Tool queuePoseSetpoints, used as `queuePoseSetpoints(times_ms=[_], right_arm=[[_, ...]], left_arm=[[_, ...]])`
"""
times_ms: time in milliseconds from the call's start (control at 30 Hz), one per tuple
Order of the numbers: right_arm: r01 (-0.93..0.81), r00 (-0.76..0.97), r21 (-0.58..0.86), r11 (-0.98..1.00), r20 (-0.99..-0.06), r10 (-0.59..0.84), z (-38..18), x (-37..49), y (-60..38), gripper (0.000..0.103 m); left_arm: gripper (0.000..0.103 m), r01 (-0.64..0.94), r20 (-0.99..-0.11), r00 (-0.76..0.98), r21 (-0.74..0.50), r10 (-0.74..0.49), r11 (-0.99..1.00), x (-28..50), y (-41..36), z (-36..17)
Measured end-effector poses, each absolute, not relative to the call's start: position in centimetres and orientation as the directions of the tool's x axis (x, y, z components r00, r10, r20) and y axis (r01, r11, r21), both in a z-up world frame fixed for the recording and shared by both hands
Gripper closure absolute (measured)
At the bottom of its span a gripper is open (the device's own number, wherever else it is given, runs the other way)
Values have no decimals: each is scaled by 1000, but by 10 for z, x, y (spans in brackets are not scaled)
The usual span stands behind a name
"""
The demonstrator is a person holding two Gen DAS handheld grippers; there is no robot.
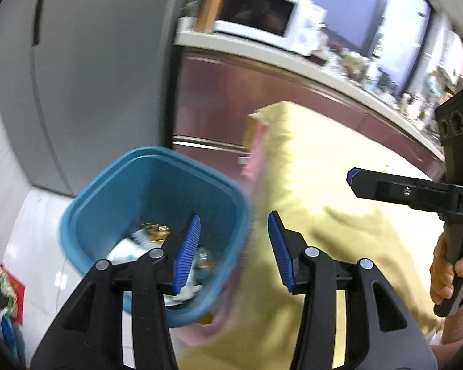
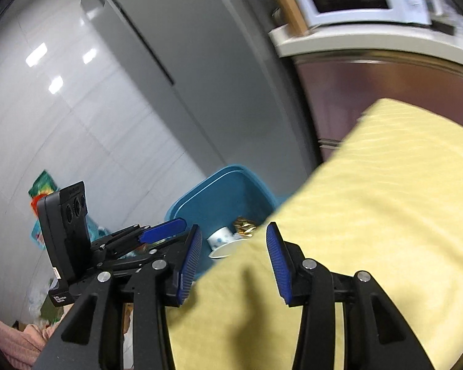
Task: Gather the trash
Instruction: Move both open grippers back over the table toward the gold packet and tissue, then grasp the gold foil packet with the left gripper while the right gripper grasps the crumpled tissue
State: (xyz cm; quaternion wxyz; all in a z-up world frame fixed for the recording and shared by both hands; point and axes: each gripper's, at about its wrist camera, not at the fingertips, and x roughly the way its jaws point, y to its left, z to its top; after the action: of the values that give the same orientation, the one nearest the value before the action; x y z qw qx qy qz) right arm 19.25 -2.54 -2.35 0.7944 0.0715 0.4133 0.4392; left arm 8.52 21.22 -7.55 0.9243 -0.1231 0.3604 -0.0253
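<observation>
Hovering over the blue bin (image 1: 151,215), the left claw (image 1: 233,246) has its blue pads apart with nothing between them, and the right claw (image 2: 231,262) likewise stands parted and empty above the yellow-covered desk (image 2: 370,215). No earlier frame backs any motion, so I read only the present: both claws look free of load, which suggests a drop into the bin is done and the step in hand is turning toward the next piece of trash.

In the left wrist view the bin sits at lower left, just beside the desk's edge, its mouth facing up toward the camera. Inside lie a white paper cup (image 2: 223,242), tipped on its side with its long axis running from upper left to lower right and its open mouth toward the bottom of the right wrist view, and a crumpled gold wrapper (image 2: 245,226) just beside it.

No further trash shows on the visible desk; the next move calls for searching beyond these blurred frames.
</observation>
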Motion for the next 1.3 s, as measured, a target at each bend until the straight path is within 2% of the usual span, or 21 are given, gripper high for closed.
queuePoseSetpoints(times_ms=[367, 533, 800, 1067, 1300], right_arm=[[-461, 509, 443, 769, -579, 637, -14, 157, -181, 62], [-336, 599, 442, 832, -581, 551, -21, 130, -248, 61], [-118, 698, 452, 884, -596, 398, -44, 95, -347, 61], [-2, 690, 481, 877, -634, 349, -82, 65, -388, 61], [21, 678, 536, 844, -628, 382, -103, 56, -403, 61]], left_arm=[[55, 320, -626, 665, -254, -408, 913, 80, 78, -61], [54, 492, -631, 550, -284, -547, 823, 69, 2, -66], [51, 677, -646, 317, -358, -694, 643, 44, -105, -77], [50, 739, -689, 137, -408, -712, 536, 32, -176, -102], [48, 696, -664, 61, -507, -745, 509, 51, -195, -112]])
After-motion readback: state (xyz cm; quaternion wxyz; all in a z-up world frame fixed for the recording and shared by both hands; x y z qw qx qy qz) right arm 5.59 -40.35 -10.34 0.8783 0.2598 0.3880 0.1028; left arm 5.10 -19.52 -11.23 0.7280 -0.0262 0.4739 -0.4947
